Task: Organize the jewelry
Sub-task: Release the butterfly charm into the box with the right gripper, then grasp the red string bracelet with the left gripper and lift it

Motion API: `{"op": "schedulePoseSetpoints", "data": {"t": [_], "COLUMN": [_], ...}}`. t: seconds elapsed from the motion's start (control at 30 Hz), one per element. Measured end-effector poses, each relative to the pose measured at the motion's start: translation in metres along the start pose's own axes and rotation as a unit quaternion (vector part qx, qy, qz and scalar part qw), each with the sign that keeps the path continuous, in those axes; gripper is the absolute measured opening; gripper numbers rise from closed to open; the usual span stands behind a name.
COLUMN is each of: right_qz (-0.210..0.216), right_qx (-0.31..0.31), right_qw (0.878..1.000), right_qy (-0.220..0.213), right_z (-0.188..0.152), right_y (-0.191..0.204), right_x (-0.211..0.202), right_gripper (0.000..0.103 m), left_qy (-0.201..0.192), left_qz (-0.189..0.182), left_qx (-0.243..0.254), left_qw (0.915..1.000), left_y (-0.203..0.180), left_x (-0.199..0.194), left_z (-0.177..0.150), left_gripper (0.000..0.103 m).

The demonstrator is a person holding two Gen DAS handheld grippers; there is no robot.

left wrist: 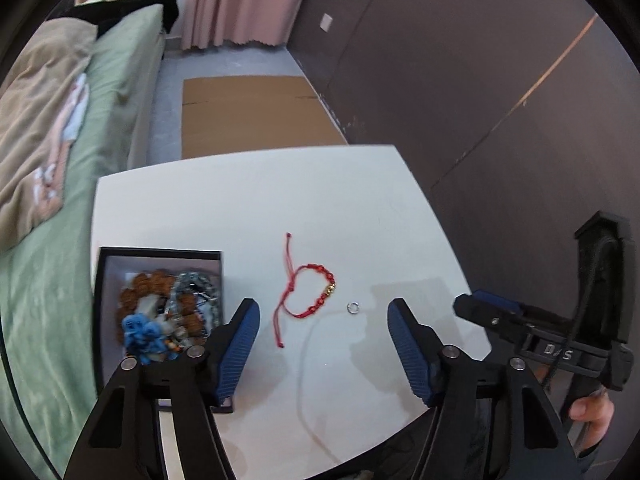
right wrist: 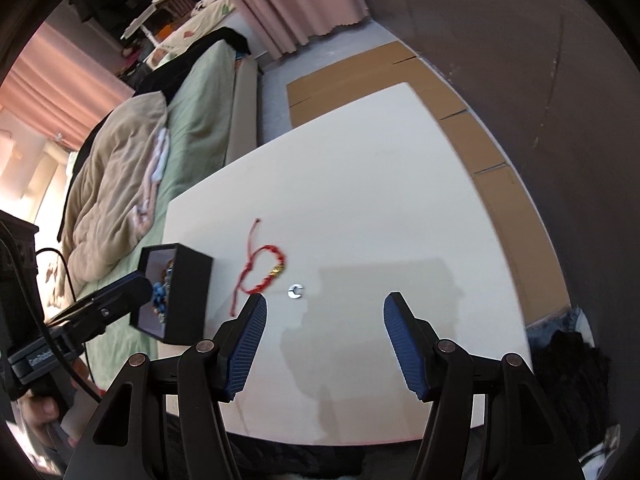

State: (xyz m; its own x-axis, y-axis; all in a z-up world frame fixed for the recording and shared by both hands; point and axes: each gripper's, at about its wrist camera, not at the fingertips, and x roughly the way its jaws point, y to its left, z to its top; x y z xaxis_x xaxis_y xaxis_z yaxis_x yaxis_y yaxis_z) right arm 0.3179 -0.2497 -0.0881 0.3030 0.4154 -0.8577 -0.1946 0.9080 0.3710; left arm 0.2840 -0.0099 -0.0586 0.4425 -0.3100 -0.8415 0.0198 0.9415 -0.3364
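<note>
Both tools are hovering over the white tabletop surface (left wrist: pixel 248 208) with nothing in them: the left gripper (left wrist: pixel 323 344) is holding its blue ribbed fingers (left wrist: pixel 236 350) spread wide, and the right gripper (right wrist: pixel 324 344) is likewise holding its own blue fingers (right wrist: pixel 404 350) fully apart. The red braided cord bracelet with a gold bead (left wrist: pixel 310 292) is lying loose on the surface, its tail cords trailing toward the near edge, and the small open silver ring (left wrist: pixel 353 307) is resting just beside it on the right, apart from it. The black rectangular jewelry box (left wrist: pixel 160 254) is sitting at the left edge of the surface, already holding brown bead strands, a grey piece and a blue beaded piece. The step in hand is probably picking up one of the two loose pieces. For the bracelet, closing on the thicker beaded arc rather than the thin tails should be giving a surer hold; the ring is flat and tiny, so the fingers would need to be coming down square with tips touching the surface to avoid flicking it away.
</note>
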Motion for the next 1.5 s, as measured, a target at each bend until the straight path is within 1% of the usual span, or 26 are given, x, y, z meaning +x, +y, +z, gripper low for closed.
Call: {"op": "schedulePoseSetpoints", "data": {"t": [0.03, 0.1, 0.17, 0.33, 0.37, 0.4, 0.47, 0.63, 0.77, 0.83, 0.93, 0.97, 1.0, 1.07, 1.17, 1.3, 1.5], "right_qz": [0.000, 0.000, -0.003, -0.005, -0.006, -0.006, -0.011, -0.017, -0.019, -0.020, -0.022, -0.023, -0.025, -0.026, -0.026, -0.015, -0.008], "right_qx": [0.002, 0.007, 0.013, 0.033, 0.036, 0.040, 0.046, 0.052, 0.052, 0.052, 0.051, 0.050, 0.048, 0.042, 0.031, 0.013, -0.016], "right_qw": [1.000, 1.000, 1.000, 0.999, 0.999, 0.999, 0.999, 0.999, 0.998, 0.998, 0.998, 0.998, 0.999, 0.999, 0.999, 1.000, 0.999], "right_qy": [-0.001, -0.002, 0.001, 0.002, 0.003, 0.003, 0.000, -0.002, -0.002, -0.001, -0.001, 0.000, 0.001, 0.001, 0.002, 0.006, 0.027], "right_z": [-0.001, -0.002, -0.003, -0.005, -0.005, -0.006, -0.006, -0.006, -0.006, -0.007, -0.008, -0.007, -0.007, -0.006, -0.002, 0.004, 0.009], "right_y": [-0.004, -0.011, -0.019, -0.042, -0.046, -0.050, -0.056, -0.065, -0.068, -0.068, -0.068, -0.068, -0.067, -0.062, -0.053, -0.035, -0.006], "right_x": [0.000, 0.001, 0.003, 0.004, 0.004, 0.005, 0.005, 0.005, 0.006, 0.006, 0.006, 0.006, 0.006, 0.008, 0.010, 0.018, 0.040], "right_gripper": [0.062, 0.061, 0.061, 0.061, 0.061, 0.061, 0.061, 0.061, 0.061, 0.061, 0.061, 0.061, 0.061, 0.061, 0.061, 0.061, 0.061], "left_qy": [0.007, 0.023, 0.036, 0.050, 0.052, 0.057, 0.070, 0.086, 0.092, 0.099, 0.100, 0.097, 0.093, 0.094, 0.078, 0.054, 0.019], "left_qz": [0.003, 0.005, 0.009, 0.026, 0.031, 0.039, 0.044, 0.053, 0.068, 0.068, 0.084, 0.085, 0.082, 0.080, 0.065, 0.047, 0.031], "left_qx": [0.004, 0.008, 0.008, 0.020, 0.023, 0.027, 0.029, 0.038, 0.047, 0.049, 0.054, 0.048, 0.046, 0.050, 0.043, 0.030, 0.014], "left_qw": [1.0000, 0.9997, 0.9993, 0.9982, 0.9979, 0.9972, 0.9961, 0.9942, 0.9923, 0.9916, 0.9900, 0.9906, 0.9911, 0.9911, 0.9939, 0.9970, 0.9992], "left_y": [-0.004, -0.008, -0.013, -0.023, -0.025, -0.027, -0.028, -0.031, -0.034, -0.034, -0.032, -0.030, -0.029, -0.027, -0.025, -0.020, -0.011], "left_x": [0.007, 0.019, 0.032, 0.056, 0.060, 0.064, 0.074, 0.091, 0.104, 0.111, 0.120, 0.121, 0.119, 0.115, 0.098, 0.070, 0.030], "left_z": [0.001, 0.001, 0.002, 0.006, 0.007, 0.008, 0.009, 0.011, 0.011, 0.010, 0.007, 0.005, 0.005, 0.003, 0.002, 0.006, 0.005], "left_gripper": [0.061, 0.052, 0.047, 0.047, 0.044, 0.037, 0.032, 0.029, 0.027, 0.024, 0.013, 0.008, 0.006, 0.006, 0.006, 0.006, 0.006]}}
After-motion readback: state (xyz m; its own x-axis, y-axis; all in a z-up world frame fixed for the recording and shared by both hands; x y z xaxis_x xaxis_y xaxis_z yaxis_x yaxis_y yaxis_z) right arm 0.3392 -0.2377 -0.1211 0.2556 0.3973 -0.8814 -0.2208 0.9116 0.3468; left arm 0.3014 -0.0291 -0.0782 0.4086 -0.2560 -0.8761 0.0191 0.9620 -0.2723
